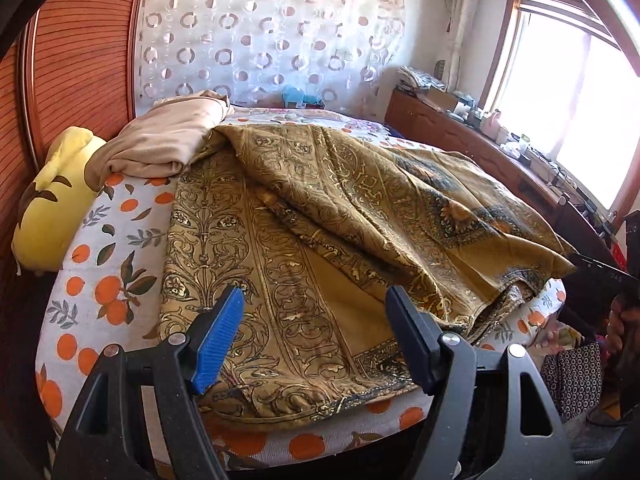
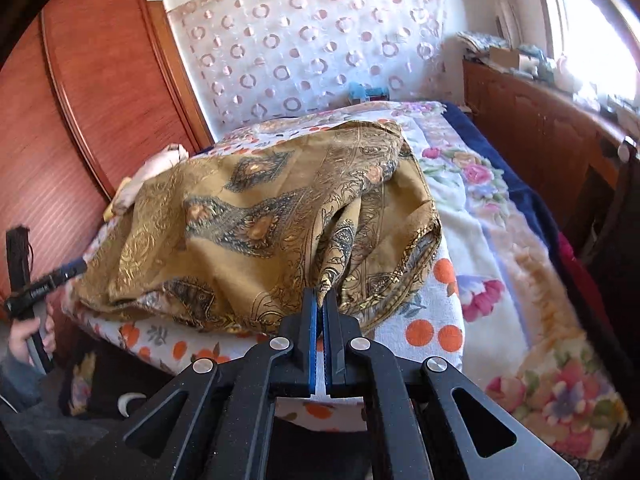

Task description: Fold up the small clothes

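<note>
A mustard-gold patterned cloth (image 1: pixel 320 216) lies rumpled over a bed sheet printed with oranges (image 1: pixel 100 292). In the left wrist view my left gripper (image 1: pixel 314 300) stands open just above the cloth's near part, with nothing between its blue-padded fingers (image 1: pixel 218 340). In the right wrist view the same gold cloth (image 2: pixel 248 216) is bunched up, and my right gripper (image 2: pixel 320 296) is shut on a gathered corner of it, which rises in folds from the pads. At the left edge of that view the left gripper's tip (image 2: pixel 60 272) shows, held by a hand (image 2: pixel 28 336).
A beige folded garment (image 1: pixel 168 140) and a yellow plush pillow (image 1: pixel 56 200) lie at the bed's far left by a wooden headboard (image 1: pixel 80 60). A floral blanket (image 2: pixel 520 280) covers the bed's right side. A cluttered wooden cabinet (image 1: pixel 480 140) stands under the bright window.
</note>
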### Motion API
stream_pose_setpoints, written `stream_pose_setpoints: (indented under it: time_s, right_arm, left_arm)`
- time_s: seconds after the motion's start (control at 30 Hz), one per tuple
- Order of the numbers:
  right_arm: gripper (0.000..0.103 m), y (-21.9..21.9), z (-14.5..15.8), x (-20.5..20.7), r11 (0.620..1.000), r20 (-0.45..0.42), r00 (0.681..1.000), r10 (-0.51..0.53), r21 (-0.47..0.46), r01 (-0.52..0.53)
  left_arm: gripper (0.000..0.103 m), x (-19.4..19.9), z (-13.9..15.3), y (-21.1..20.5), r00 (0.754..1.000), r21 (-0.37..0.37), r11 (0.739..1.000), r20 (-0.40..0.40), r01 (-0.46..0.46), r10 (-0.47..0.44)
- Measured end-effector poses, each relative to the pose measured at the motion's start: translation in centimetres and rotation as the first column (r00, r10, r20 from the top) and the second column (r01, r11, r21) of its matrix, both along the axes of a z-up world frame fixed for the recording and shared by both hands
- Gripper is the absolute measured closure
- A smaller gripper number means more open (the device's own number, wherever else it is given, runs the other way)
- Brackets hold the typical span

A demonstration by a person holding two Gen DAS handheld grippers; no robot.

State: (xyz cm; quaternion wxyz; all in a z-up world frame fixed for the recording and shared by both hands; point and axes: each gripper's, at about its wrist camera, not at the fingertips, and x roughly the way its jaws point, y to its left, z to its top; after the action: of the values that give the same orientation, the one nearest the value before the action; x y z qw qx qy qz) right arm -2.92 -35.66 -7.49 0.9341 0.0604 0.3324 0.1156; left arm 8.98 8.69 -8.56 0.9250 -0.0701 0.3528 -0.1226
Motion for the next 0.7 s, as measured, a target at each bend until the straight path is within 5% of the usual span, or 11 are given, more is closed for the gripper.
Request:
stream_pose_setpoints:
  time_s: [0.1,0.17,0.33,0.47,0.7]
  right_arm:
    - [0.099,-0.8,-1.3,1.1,1.000,-0.052,0.999,-0.008,-0.006,0.008]
    - [0.089,-0.9,-1.3,1.6,0.999,-0.062,0.998,-0.034,-0.028,0.032]
    - [0.048,-0.4,-0.1,2.4,0.998,0.003,0.999,-0.043,-0.041,0.043]
    - [0.047,2.3,1.6,3.2,0.999,0.081,0.997,0.010,-0.049,-0.006]
    - [0.047,11.9,2.0,5.9,0.957,0.097,0.953,0.288,-0.024,-0.287]
  left_arm:
    - [0.029,0.3,-0.2,0.0,1.000,-0.007,1.000,0.000,0.004,-0.004]
    - [0.029,0.3,-0.2,0.0,1.000,-0.006,1.000,0.002,0.004,-0.004]
    - [0.029,1.3,-0.1,0.8,1.000,0.018,1.000,0.004,-0.002,0.002]
    - [0.029,2.2,0.6,2.1,1.000,0.041,0.999,0.016,-0.020,0.019]
    - [0.029,3.2,1.5,4.8,0.998,0.079,0.995,0.038,-0.056,0.053]
